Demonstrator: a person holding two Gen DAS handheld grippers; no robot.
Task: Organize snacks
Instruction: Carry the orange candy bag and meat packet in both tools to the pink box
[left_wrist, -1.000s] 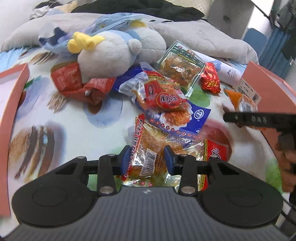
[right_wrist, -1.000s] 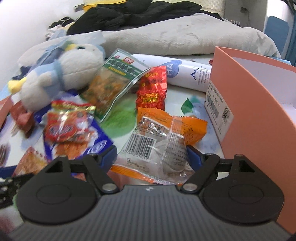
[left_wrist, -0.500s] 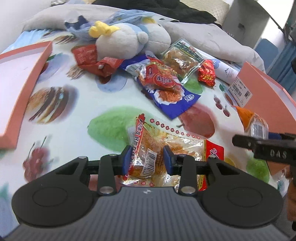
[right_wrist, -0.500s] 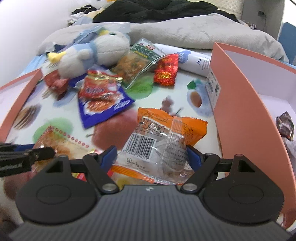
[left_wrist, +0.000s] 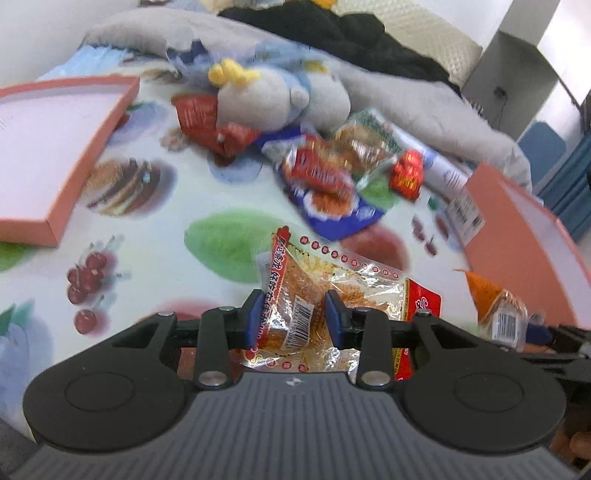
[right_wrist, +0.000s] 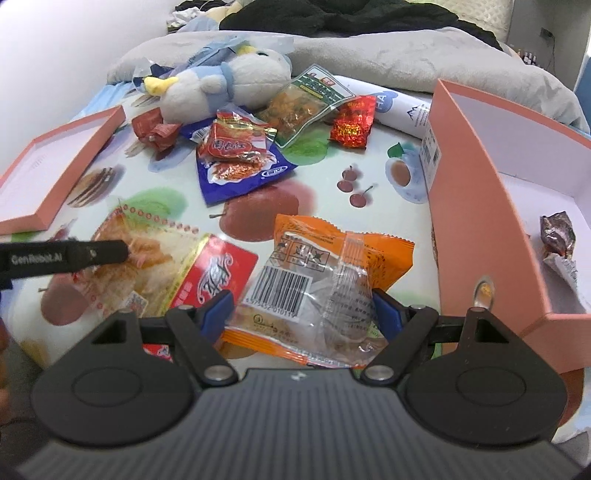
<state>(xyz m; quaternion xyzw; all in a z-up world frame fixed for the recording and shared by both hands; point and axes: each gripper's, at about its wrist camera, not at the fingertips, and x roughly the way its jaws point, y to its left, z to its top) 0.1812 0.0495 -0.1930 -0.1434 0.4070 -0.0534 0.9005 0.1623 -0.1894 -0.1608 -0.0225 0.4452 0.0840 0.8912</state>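
Right wrist: orange packet (right_wrist: 332, 280) beside box wall (right_wrist: 476, 221).

A clear red-edged snack pack (left_wrist: 325, 295) and an orange barcoded snack pack (right_wrist: 321, 280) sit lifted above the fruit-print cloth (right_wrist: 317, 184).

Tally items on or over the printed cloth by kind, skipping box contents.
Held: 2, orange pack, clear-red pack
Loose: 5, blue pack, red-gold pack, green-label pack, small red pack, crumpled red pack
Plush toy: 1
White bottle: 1
Box pieces: 2, pink box, lid
Total: 11
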